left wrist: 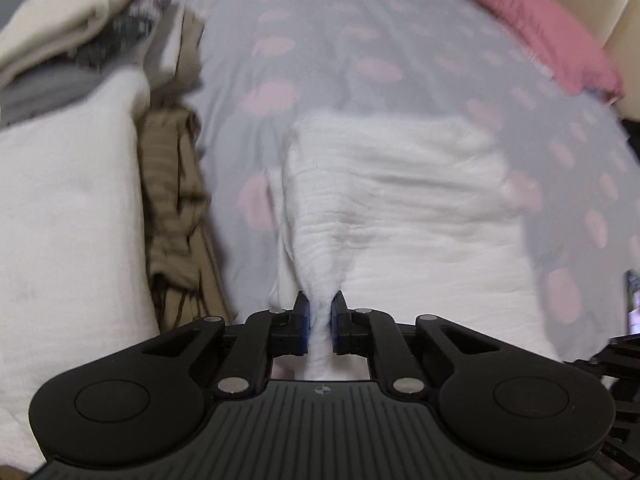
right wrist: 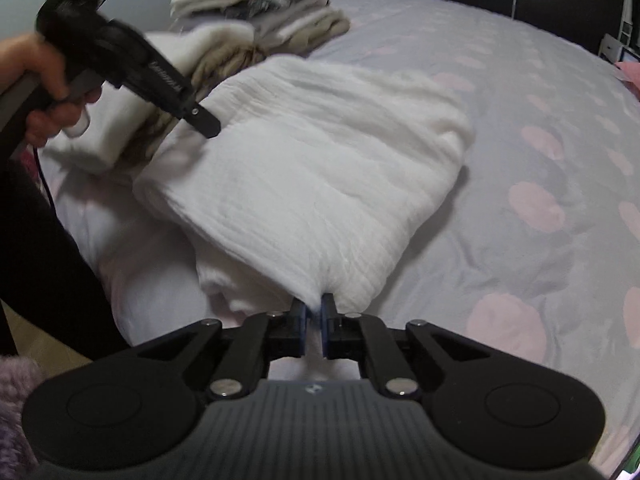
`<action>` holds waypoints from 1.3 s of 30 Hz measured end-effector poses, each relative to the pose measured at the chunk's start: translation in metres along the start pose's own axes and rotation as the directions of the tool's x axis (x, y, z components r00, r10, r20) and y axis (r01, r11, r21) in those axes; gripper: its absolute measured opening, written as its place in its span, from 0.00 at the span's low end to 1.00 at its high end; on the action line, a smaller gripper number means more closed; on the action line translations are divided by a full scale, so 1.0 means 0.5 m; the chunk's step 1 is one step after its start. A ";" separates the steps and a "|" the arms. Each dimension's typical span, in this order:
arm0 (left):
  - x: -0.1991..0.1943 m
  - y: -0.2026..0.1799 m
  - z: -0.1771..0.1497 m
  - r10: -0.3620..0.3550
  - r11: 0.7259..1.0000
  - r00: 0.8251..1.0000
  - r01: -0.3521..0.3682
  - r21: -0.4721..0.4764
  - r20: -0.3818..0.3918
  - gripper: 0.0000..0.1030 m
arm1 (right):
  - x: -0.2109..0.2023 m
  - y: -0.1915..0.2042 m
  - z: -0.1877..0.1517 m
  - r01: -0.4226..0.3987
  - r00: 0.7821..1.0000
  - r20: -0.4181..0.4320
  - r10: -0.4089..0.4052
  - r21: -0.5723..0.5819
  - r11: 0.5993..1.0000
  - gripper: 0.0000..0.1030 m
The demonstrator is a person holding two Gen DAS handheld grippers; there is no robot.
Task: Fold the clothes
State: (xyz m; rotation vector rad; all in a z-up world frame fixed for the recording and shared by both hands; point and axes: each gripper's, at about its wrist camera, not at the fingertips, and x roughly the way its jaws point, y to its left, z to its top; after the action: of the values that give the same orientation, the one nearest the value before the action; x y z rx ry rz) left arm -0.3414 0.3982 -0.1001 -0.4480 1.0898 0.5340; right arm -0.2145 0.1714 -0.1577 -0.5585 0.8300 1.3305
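- Grey bedspread (right wrist: 520, 152) with pink blotches fills both views; folded stack (right wrist: 260, 4) sits upper left of the right wrist frame.
- White garment (right wrist: 312, 168), crinkled gauze-like cloth folded into a thick pad, lies mid-frame on the spread, beside a white pillow (left wrist: 68, 220).
- Left gripper (left wrist: 320, 312) pinches a bunched near corner; right gripper (right wrist: 314, 312) clamps another near edge.
- Advice: lift both corners together, keep the edge taut, carry it evenly toward the far side so layers align.
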 end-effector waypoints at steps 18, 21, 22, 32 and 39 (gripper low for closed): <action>-0.044 -0.018 0.070 0.004 0.995 1.000 -0.007 0.095 0.028 0.39 | -0.099 -0.109 0.132 0.047 0.998 0.045 -0.040 -0.167 0.985 0.25; -0.029 -0.011 0.101 0.002 0.992 0.999 -0.007 0.124 0.036 0.40 | -0.086 -0.142 0.184 0.055 0.996 0.081 -0.041 -0.176 0.983 0.25; -0.022 -0.008 0.109 -0.004 0.992 1.000 0.000 0.129 0.030 0.40 | -0.078 -0.150 0.200 0.051 0.995 0.093 -0.035 -0.180 0.982 0.25; 0.053 0.009 0.124 -0.041 0.992 0.998 0.046 0.116 -0.048 0.35 | 0.036 -0.138 0.316 -0.029 0.996 0.069 0.058 -0.370 0.928 0.27; 0.086 0.015 0.134 -0.051 0.992 0.994 0.062 0.109 -0.097 0.33 | 0.115 -0.126 0.367 -0.097 0.992 0.030 0.125 -0.458 0.884 0.28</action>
State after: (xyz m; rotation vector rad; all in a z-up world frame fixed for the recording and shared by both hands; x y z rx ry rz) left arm -0.2831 0.4512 -0.1135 -0.4079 1.1879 0.4025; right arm -0.1137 0.3367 -0.0982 -0.8441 0.5013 1.6547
